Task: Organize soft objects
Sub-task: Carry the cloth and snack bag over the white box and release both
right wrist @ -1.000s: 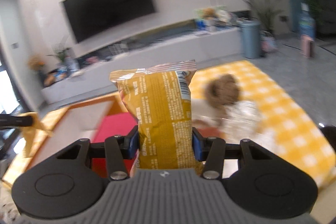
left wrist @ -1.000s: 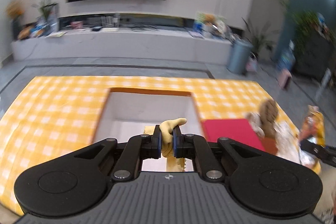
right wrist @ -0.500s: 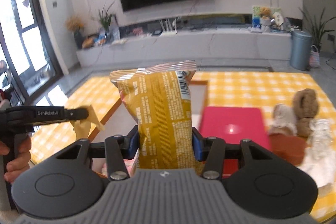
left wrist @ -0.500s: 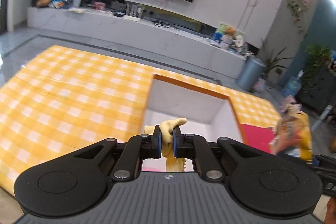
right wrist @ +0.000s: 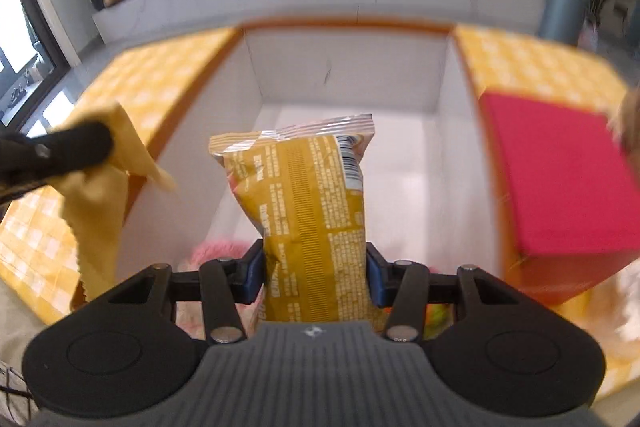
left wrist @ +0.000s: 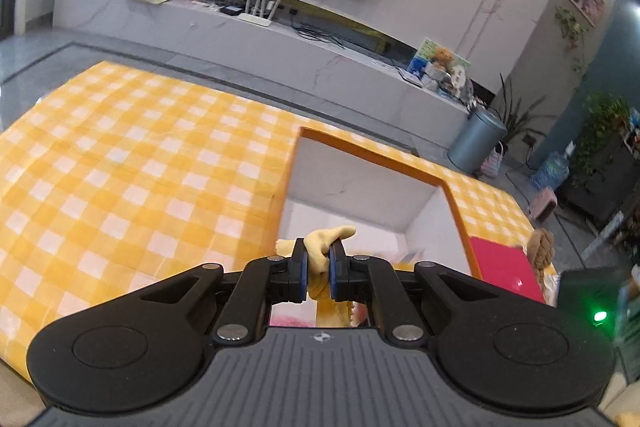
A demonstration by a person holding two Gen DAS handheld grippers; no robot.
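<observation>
My left gripper [left wrist: 318, 273] is shut on a pale yellow cloth [left wrist: 325, 247], held over the near left edge of the open white box [left wrist: 352, 183]. In the right wrist view the same cloth [right wrist: 100, 195] hangs from that gripper's black fingers [right wrist: 76, 147] at the left. My right gripper [right wrist: 315, 277] is shut on a mustard-yellow snack bag [right wrist: 308, 211], upright above the box [right wrist: 344, 67]. Something pink and fluffy [right wrist: 218, 251] lies at the box bottom, mostly hidden behind my fingers.
The box sits sunk into a table with a yellow checked cloth [left wrist: 128, 171]. A red flat block [right wrist: 560, 171] lies right of the box, with a brown plush toy [left wrist: 541, 249] beyond it. A TV wall, a low shelf and a grey bin [left wrist: 476, 139] stand behind.
My right gripper has swung left with the snack bag, from over the red block to above the box, tilting downward. My left gripper shifted left and rolled, still holding the cloth.
</observation>
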